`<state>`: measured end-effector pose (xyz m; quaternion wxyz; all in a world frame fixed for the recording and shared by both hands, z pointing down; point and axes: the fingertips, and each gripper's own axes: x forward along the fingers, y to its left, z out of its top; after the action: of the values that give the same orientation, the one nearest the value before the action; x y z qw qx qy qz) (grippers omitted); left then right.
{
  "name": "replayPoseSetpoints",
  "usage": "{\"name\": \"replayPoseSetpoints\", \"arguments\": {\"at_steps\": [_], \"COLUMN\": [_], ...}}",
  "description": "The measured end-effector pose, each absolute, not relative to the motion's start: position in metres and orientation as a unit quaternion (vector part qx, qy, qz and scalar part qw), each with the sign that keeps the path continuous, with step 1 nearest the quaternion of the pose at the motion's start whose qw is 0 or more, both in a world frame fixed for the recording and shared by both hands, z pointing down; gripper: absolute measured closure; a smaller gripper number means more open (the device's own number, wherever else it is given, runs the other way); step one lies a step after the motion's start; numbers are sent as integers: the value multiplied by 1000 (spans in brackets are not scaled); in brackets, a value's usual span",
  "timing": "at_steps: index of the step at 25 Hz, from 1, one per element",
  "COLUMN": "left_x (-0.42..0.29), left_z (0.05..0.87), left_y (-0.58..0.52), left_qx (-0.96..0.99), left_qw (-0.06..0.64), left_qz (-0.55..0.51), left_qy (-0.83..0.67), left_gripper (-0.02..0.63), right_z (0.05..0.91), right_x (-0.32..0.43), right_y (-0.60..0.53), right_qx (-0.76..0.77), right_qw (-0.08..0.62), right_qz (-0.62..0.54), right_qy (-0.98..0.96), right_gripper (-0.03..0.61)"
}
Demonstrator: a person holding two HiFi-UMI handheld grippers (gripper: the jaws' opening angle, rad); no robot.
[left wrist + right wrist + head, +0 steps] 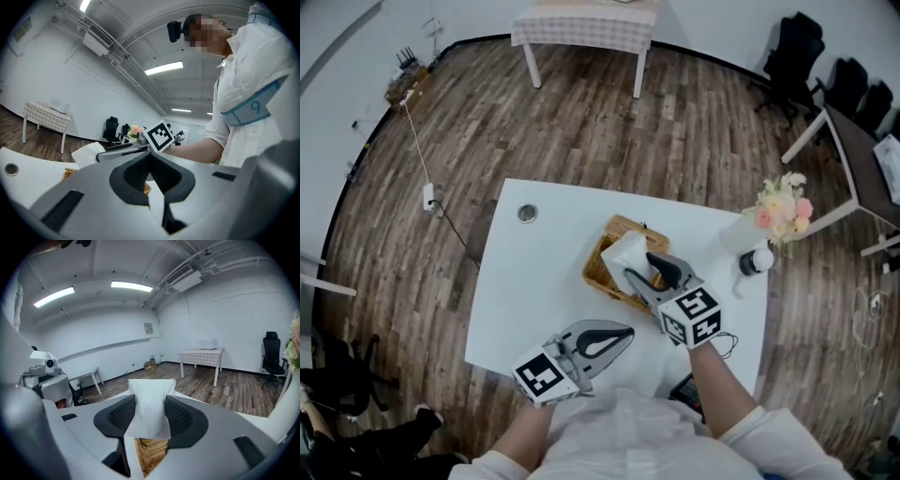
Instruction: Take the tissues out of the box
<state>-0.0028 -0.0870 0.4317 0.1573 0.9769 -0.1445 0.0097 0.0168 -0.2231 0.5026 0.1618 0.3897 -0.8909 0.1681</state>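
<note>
A wicker tissue box (602, 270) stands in the middle of the white table (525, 281). My right gripper (637, 266) hovers just over the box, shut on a white tissue (628, 253) that stands up out of it. In the right gripper view the tissue (149, 408) is pinched between the two black pads (182, 417), with the wicker box (151, 453) below. My left gripper (623, 333) lies low near the table's front edge, shut and holding nothing. The left gripper view looks past the left gripper (150, 157) at the tissue (89, 152) and the box (69, 173).
A vase of flowers (783, 206) and a small white bottle with a dark cap (757, 260) stand at the table's right edge. A round cable hole (527, 214) sits at the far left. A dark object (686, 389) lies at the front edge. A cloth-covered table (586, 23) stands behind.
</note>
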Motion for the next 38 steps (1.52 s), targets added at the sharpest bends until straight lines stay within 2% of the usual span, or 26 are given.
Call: {"name": "replayPoseSetpoints", "arguments": {"at_steps": [10,21,38], "left_x": [3,9,8], "left_z": [428,421,418], "left_y": [-80,-77,-72], "left_qx": [979,982,983], "left_qw": [148,141,138], "left_qz": [17,18,25], "left_qy": [-137,-124,-121], "left_gripper": [612,614,613], "right_z": [446,405,387], "right_x": [38,50,49], "right_y": [-201,-179,-174], "right_qx": [417,425,423], "right_qw": [44,-27,-52], "right_qz": [154,135,117], "right_qy": [-895,-895,-897], "right_gripper": [362,362,362]}}
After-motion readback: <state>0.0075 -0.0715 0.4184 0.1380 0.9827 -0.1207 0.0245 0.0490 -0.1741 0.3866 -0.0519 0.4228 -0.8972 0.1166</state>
